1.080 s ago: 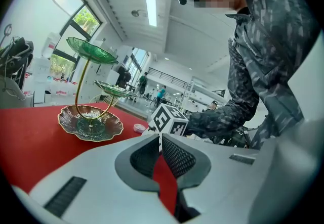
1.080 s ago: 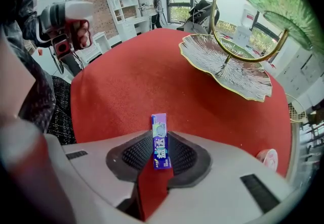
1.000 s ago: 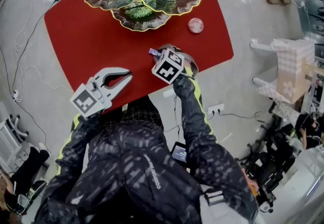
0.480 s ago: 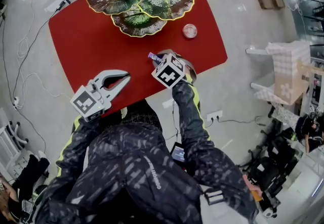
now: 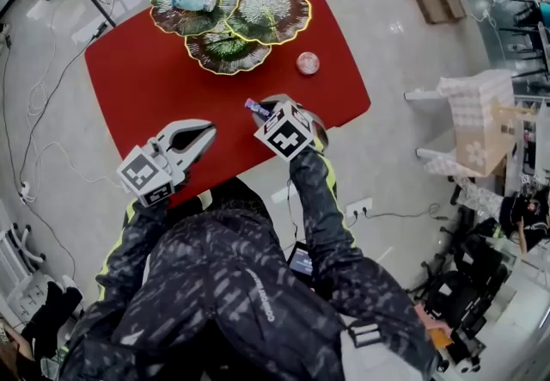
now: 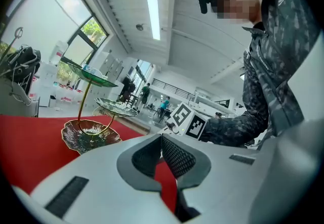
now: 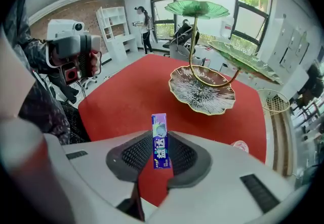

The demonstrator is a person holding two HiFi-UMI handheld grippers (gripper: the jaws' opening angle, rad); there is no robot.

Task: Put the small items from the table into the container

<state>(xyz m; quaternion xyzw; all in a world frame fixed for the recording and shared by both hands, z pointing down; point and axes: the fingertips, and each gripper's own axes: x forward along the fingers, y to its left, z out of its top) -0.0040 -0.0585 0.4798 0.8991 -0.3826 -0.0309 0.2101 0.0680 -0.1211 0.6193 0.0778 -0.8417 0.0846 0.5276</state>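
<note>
Right hand-held gripper (image 7: pixel 161 153) pinches the purple gum stick (image 7: pixel 160 139) over the 5 o'clock edge of the counter (image 5: pixel 137 87), left hand-held gripper (image 6: pixel 162 138) is closed empty, so the carry to the leaf-dish stand (image 5: pixel 206 49) at 11 o'clock looks next.

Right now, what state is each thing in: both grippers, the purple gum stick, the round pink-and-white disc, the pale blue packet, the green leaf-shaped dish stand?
left gripper: shut, nothing between the jaws
right gripper: shut on the purple gum stick
purple gum stick: held clear of the red table
round pink-and-white disc: flat on the red table
pale blue packet: lying in a green dish
green leaf-shaped dish stand: upright
</note>
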